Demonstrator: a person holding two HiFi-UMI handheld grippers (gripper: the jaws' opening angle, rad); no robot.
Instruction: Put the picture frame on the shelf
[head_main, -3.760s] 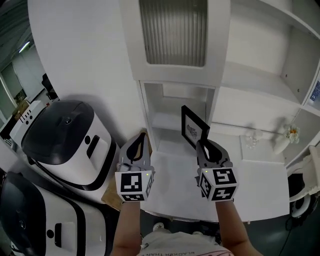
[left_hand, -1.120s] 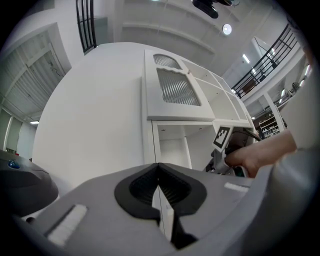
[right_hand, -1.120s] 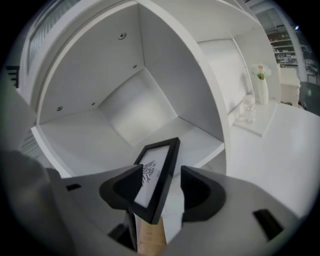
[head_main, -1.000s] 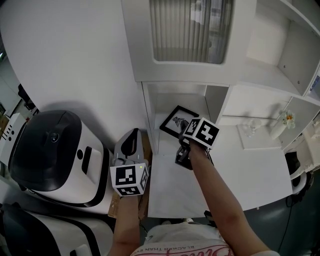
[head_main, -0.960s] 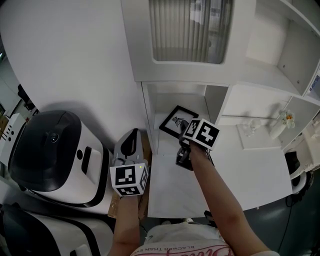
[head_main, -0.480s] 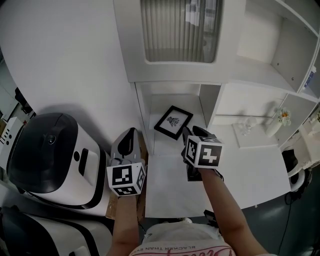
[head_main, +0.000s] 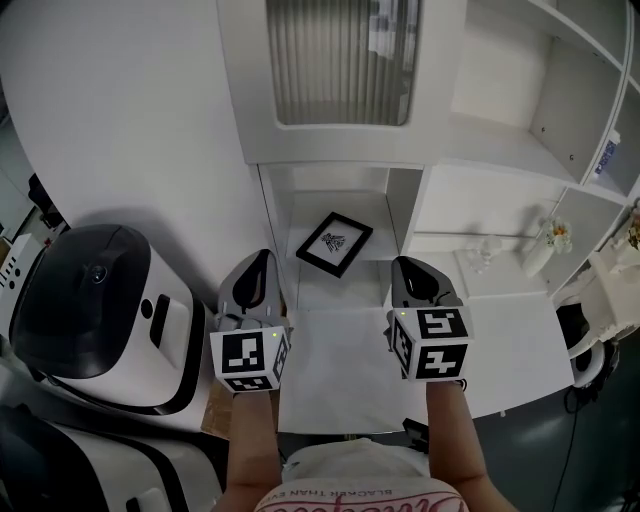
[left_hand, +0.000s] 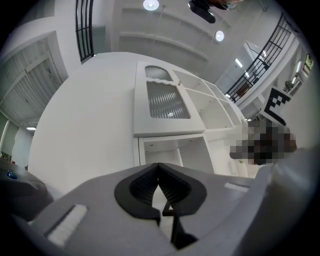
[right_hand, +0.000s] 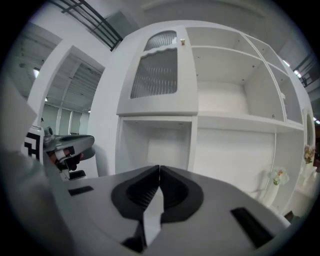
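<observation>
The picture frame (head_main: 334, 243), black with a white mat and a small dark print, lies flat and turned at an angle on the floor of the lower shelf compartment (head_main: 300, 205). No gripper touches it. My right gripper (head_main: 405, 266) hovers over the white counter in front of the shelf, right of the frame, with its jaws shut and nothing between them (right_hand: 159, 168). My left gripper (head_main: 262, 260) hangs level with it at the compartment's left post, also shut and empty (left_hand: 159, 165).
A cabinet door with ribbed glass (head_main: 335, 60) sits above the compartment. Open white shelves run to the right, with a small flower vase (head_main: 545, 243) and a glass piece (head_main: 487, 252). Two black-and-white machines (head_main: 90, 300) stand at the left, beside the counter (head_main: 340, 380).
The right gripper has let go of the frame, drawn back out of the compartment toward me and closed its jaws. The frame stays lying in the shelf. The left gripper barely moved.
</observation>
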